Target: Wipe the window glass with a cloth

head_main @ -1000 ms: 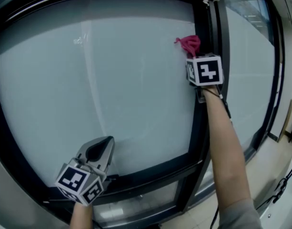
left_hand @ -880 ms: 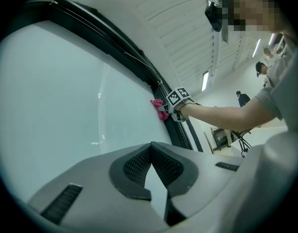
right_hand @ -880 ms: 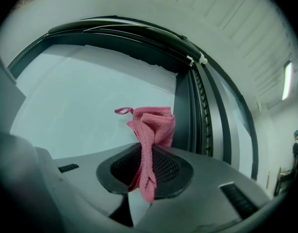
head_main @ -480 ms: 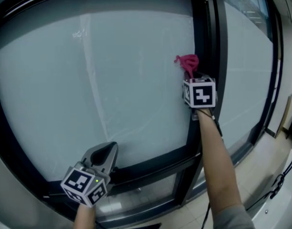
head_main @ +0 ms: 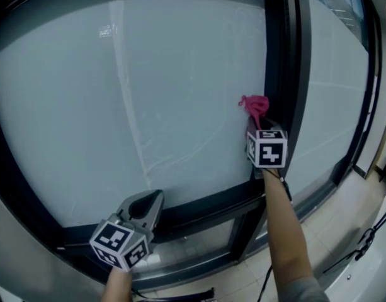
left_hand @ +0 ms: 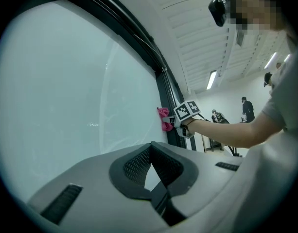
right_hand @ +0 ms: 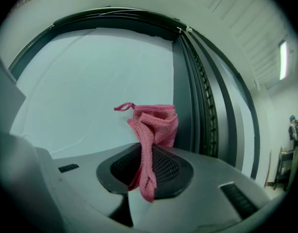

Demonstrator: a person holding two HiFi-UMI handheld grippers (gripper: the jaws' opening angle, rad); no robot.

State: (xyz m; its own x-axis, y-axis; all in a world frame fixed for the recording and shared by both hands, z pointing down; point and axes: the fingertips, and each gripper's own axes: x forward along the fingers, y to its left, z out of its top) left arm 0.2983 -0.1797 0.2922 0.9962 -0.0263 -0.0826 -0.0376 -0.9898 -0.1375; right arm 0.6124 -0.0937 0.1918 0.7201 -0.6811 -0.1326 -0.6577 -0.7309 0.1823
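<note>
One pink cloth stands bunched straight ahead of the right gripper, whose jaws are clenched on its hanging tail. Its long axis runs along the jaws, and its crumpled head seems pressed to the window glass, just left of the black frame upright. Most of the pane lies to these jaws' left, so the stroke likely goes that way. The left gripper, jaws pressed together on nothing, hangs well apart, down and to the left

light: dim, cool, diffuse glow through window glass | edges: fisheye bend, dark vignette | focus: slightly soft
</note>
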